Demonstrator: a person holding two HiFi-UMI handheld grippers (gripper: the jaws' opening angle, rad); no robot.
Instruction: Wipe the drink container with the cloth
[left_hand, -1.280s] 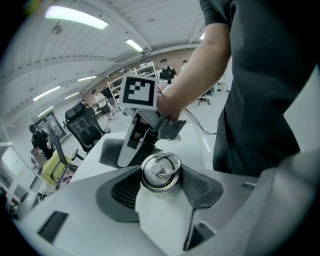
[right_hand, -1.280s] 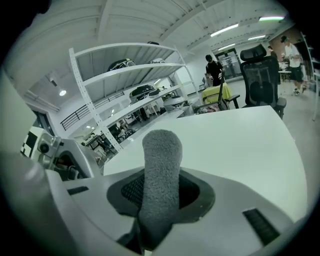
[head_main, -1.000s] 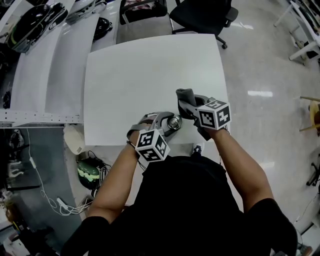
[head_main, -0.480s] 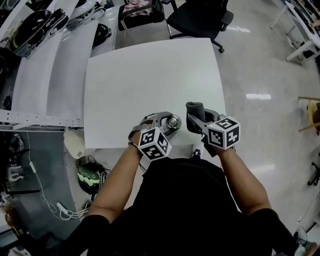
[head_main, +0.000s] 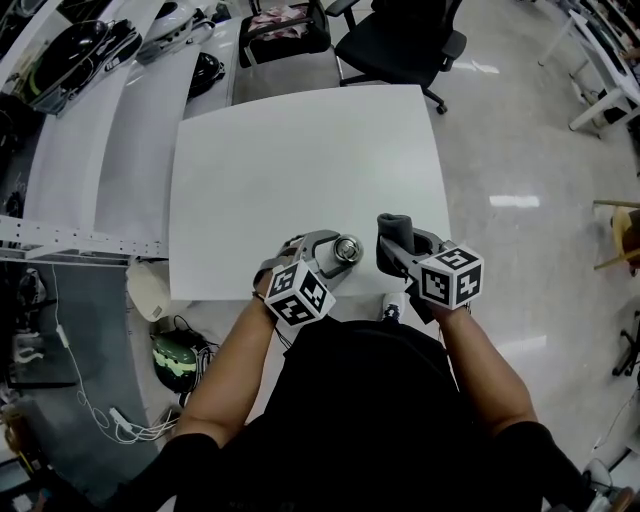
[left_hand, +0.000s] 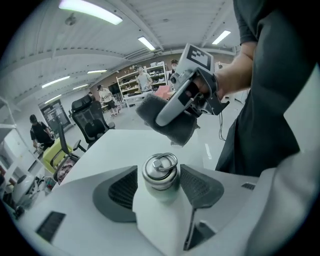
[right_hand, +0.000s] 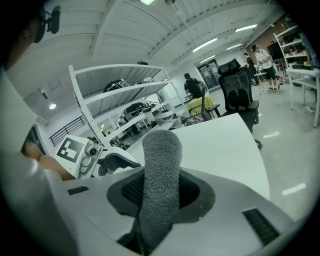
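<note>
Near table edge, bottle in left claw, cloth seemingly apart.

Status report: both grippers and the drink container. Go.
Left gripper shut on drink container, upright, ring cap up. Right gripper shut on grey cloth, beside the container, not touching. Nothing between them.

bright overhead strip lights; floor glare | gripper views fisheye-warped, edges vignetted
</note>
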